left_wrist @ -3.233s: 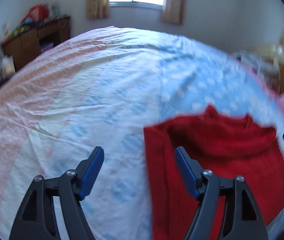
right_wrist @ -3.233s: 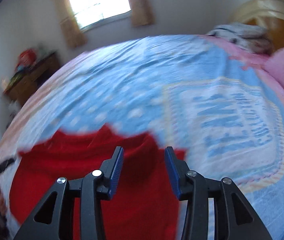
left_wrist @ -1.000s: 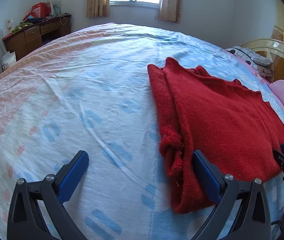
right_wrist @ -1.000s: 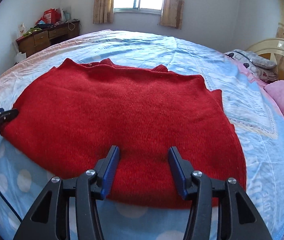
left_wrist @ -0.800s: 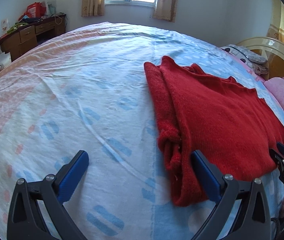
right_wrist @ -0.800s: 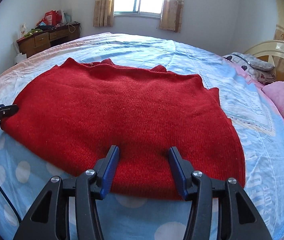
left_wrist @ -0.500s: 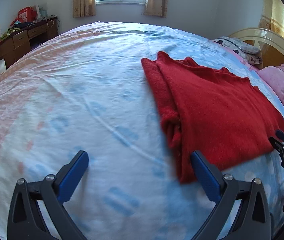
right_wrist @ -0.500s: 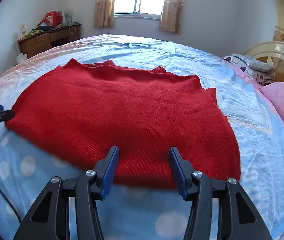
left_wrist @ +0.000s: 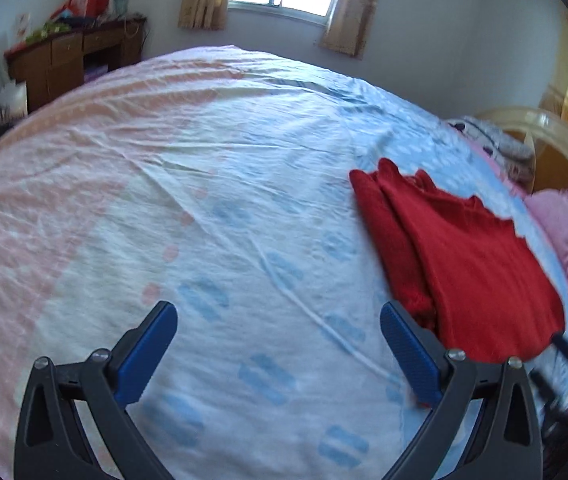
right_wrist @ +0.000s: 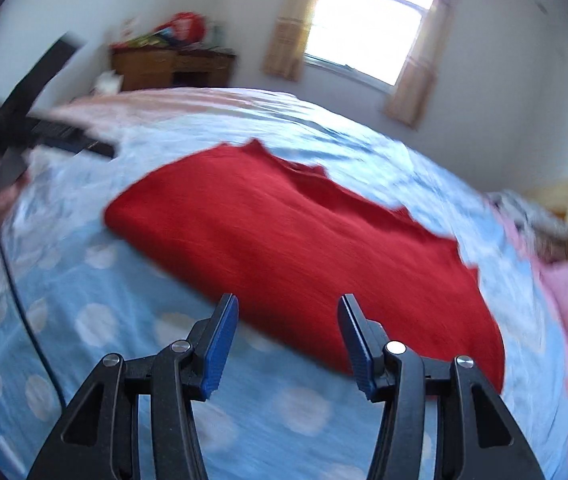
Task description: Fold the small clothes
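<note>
- We see the folded red knitted sweater (right_wrist: 304, 248) lying flat on the big blue and pink bed sheet (left_wrist: 212, 216).
- Our left gripper (left_wrist: 280, 354) is wide open, holding nothing.
- Our right gripper (right_wrist: 288, 340) is open and empty too, near the sweater's edge.

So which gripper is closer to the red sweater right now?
Right. The right gripper hovers open at the near edge of the red sweater, touching nothing. The left gripper is open over bare sheet, the sweater off to its right.
</note>
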Demonstrator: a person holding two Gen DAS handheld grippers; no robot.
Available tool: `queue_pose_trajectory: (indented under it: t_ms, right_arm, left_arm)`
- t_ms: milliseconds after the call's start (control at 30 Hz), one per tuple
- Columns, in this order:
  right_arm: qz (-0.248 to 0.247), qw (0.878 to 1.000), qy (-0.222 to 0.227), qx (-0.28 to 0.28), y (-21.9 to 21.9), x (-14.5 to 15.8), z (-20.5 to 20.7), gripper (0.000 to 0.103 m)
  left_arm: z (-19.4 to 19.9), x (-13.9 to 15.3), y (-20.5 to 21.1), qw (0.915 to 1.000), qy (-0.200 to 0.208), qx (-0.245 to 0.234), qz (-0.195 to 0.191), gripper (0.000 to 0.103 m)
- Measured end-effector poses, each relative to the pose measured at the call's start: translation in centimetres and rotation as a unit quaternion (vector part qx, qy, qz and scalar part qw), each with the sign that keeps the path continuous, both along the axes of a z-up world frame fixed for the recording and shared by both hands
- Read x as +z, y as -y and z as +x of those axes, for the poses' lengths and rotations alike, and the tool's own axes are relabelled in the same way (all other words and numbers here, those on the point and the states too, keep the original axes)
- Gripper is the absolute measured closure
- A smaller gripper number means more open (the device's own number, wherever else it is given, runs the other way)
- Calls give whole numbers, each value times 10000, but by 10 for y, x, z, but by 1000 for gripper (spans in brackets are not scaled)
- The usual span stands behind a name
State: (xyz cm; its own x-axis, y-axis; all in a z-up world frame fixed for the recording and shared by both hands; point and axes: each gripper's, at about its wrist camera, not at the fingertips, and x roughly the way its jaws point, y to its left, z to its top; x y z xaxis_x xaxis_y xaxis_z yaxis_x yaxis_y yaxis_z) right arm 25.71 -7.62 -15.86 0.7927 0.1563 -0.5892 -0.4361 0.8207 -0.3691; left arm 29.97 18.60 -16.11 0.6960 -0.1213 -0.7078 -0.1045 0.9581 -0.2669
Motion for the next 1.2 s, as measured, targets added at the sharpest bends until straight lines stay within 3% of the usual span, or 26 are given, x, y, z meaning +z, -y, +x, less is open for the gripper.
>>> queue_pose_trajectory:
  t_ms: [200, 300, 433, 667, 867, 967, 1067, 1200]
  right_arm:
    - [-700, 9947, 425, 615, -57, -13, -9, 50]
    - [-633, 9950, 305, 708, -72, -15, -3, 50]
    - [-875, 9924, 459, 734, -93, -25, 3, 50]
    - [-887, 9934, 422, 594, -103, -24, 17, 51]
    - [-988, 9924, 440, 595, -110, -28, 15, 51]
    - [-993, 9925, 411, 589, -111, -27, 15, 55]
    - [-1008, 9924, 354, 610, -113, -27, 16, 68]
    - [-1029, 9921, 308, 647, -115, -29, 16, 80]
  left_arm:
    - [1, -7, 3, 10000, -41, -73, -35, 0]
    - [3, -4, 4, 9999, 15, -150, -38, 0]
    - [17, 4, 4, 9988, 54, -297, -390, 0]
    - [59, 10, 26, 9933, 52, -797, -841, 0]
    - [91, 2, 47, 9902, -163, -1116, -822, 0]
    - [105, -3, 53, 9889, -311, -1194, -830, 5]
    - [111, -3, 55, 9888, -285, -1213, -827, 7]
    - [117, -5, 61, 9872, -275, -1383, -749, 19]
